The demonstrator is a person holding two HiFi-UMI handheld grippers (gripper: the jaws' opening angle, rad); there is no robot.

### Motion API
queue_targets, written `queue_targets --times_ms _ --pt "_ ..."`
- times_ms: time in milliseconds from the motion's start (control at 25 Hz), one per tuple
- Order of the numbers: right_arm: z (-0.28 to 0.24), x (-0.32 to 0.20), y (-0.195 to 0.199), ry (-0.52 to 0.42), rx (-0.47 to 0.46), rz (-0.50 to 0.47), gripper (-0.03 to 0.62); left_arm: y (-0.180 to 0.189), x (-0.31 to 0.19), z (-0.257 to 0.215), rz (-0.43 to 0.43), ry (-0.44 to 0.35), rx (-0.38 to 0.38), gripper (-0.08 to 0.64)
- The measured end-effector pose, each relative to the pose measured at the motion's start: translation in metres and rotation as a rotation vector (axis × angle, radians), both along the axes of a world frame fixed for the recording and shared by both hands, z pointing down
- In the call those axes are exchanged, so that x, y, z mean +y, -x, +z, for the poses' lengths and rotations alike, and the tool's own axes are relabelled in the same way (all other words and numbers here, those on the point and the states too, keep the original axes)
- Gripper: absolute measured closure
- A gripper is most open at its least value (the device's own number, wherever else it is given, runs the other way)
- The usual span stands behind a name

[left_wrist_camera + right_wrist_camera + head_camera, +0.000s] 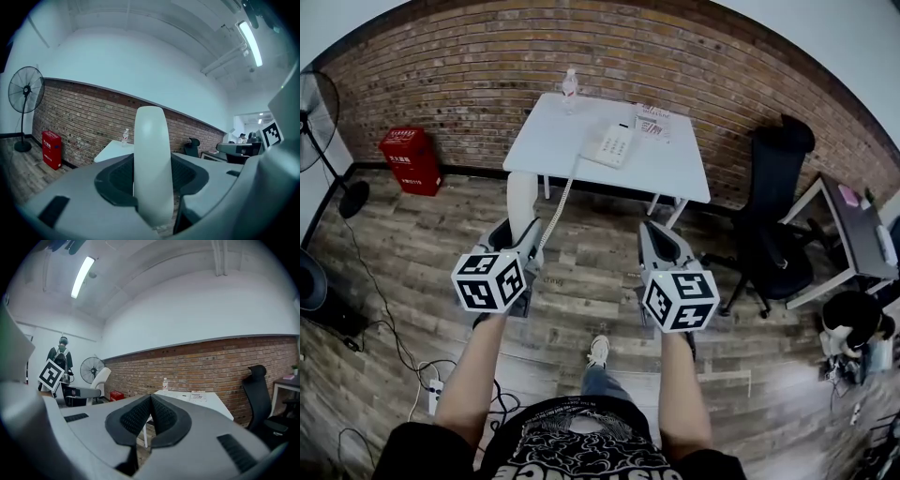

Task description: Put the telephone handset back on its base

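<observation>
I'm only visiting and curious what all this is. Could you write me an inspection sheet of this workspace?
Surface: white table standing by the brick wall.
Job's things: telephone base on the table; white handset off it, held away from the table.
Clutter: water bottle and a printed item on the table.
Grippers: left gripper shut on the handset; right gripper shut, nothing in it.
Cables: coiled cord runs from base to handset; power strip with loose wires on the floor.
Surroundings: red box, fan, black office chair.
</observation>
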State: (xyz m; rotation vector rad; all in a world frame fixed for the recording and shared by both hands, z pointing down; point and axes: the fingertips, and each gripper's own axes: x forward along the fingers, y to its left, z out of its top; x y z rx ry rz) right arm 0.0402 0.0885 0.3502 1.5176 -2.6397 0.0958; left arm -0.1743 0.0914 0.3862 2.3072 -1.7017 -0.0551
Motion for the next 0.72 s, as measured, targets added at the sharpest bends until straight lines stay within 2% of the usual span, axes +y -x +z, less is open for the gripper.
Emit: queue_targets --times_ms 720 --pt "0.010 -0.185 -0.044 0.051 -0.026 -0.045 0.592 -0.043 -0.170 0.010 -0.043 0.063 -0.021 0.345"
